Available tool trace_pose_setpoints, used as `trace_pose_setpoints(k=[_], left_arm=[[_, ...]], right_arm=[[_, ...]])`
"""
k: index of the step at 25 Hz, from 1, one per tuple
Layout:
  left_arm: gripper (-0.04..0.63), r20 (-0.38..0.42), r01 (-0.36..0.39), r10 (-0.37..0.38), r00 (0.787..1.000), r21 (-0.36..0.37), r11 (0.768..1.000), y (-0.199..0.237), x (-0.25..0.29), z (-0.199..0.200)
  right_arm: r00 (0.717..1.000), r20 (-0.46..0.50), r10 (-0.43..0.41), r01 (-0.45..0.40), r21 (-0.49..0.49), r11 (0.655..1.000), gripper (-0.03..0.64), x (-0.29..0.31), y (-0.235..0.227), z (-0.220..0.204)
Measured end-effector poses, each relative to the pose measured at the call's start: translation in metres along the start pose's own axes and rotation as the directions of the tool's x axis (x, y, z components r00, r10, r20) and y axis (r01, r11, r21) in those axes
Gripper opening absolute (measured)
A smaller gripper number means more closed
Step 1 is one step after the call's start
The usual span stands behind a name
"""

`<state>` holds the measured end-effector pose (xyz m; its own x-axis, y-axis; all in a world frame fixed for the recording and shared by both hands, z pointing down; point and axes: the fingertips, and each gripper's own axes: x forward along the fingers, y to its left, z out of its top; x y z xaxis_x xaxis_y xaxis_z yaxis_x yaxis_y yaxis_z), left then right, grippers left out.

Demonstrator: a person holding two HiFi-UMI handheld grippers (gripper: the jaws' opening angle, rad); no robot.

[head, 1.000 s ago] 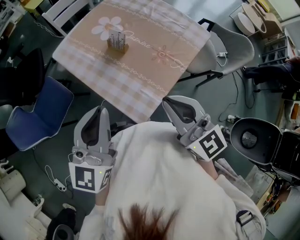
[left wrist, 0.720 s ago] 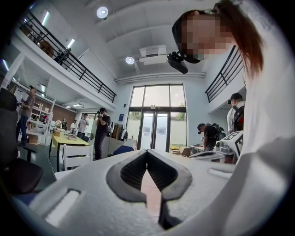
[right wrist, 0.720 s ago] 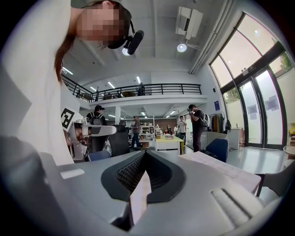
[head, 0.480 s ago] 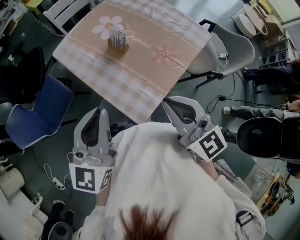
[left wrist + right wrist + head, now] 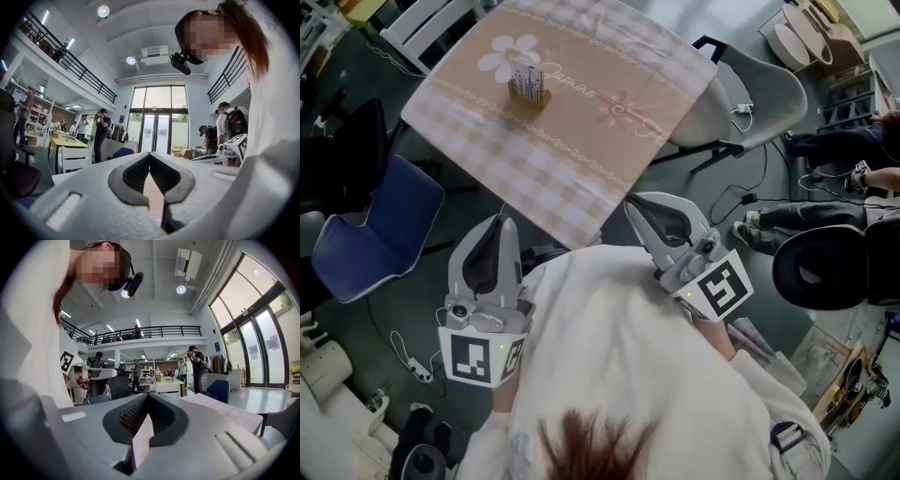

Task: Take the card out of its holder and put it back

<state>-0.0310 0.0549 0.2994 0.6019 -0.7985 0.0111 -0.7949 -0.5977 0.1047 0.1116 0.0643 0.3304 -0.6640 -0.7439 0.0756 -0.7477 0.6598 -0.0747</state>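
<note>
A small wooden card holder (image 5: 529, 92) with upright cards (image 5: 527, 76) stands on the checked tablecloth of the table (image 5: 581, 150), towards its far left. Both grippers hang short of the table's near corner, close to the person's white top. The left gripper (image 5: 501, 219) points at the table and its jaw tips meet (image 5: 149, 155). The right gripper (image 5: 631, 202) is shut too, tips together (image 5: 148, 394). The head view shows nothing held in either gripper. Through the slit behind each pair of jaws only a pale strip of cloth shows.
A blue chair (image 5: 375, 234) stands left of the table and a grey chair (image 5: 759, 94) at its right. A black office chair (image 5: 825, 267) and a seated person's legs (image 5: 787, 220) are at the far right. Cables lie on the floor.
Both grippers stay where they were, still shut. At the right, the black chair has shifted and a person's legs have come into view. The head view has drifted slightly.
</note>
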Motion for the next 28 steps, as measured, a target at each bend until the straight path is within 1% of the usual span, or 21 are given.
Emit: trace_pose_setpoints(k=[3,9,15,28], left_arm=[[0.000,-0.001,0.001,-0.001,1.000,0.001,1.000,-0.001,0.002,0.000],[0.000,-0.007,-0.008,0.008,1.000,0.001,1.000,0.000,0.003,-0.001],[0.000,-0.013,-0.019,0.019,1.000,0.001,1.000,0.004,0.002,-0.003],[0.000,-0.001,-0.008,0.008,1.000,0.006,1.000,0.009,0.001,0.001]], right_arm=[[1.000,0.004,-0.004,0.004,-0.009,1.000,0.000,-0.001,-0.004,0.000],[1.000,0.010,0.004,-0.004,0.004,1.000,0.000,0.002,-0.006,-0.001],[1.000,-0.007,0.013,-0.013,0.015,1.000,0.000,0.004,-0.006,-0.005],[1.000,-0.008,0.014,-0.014,0.014,1.000,0.000,0.010,-0.003,-0.005]])
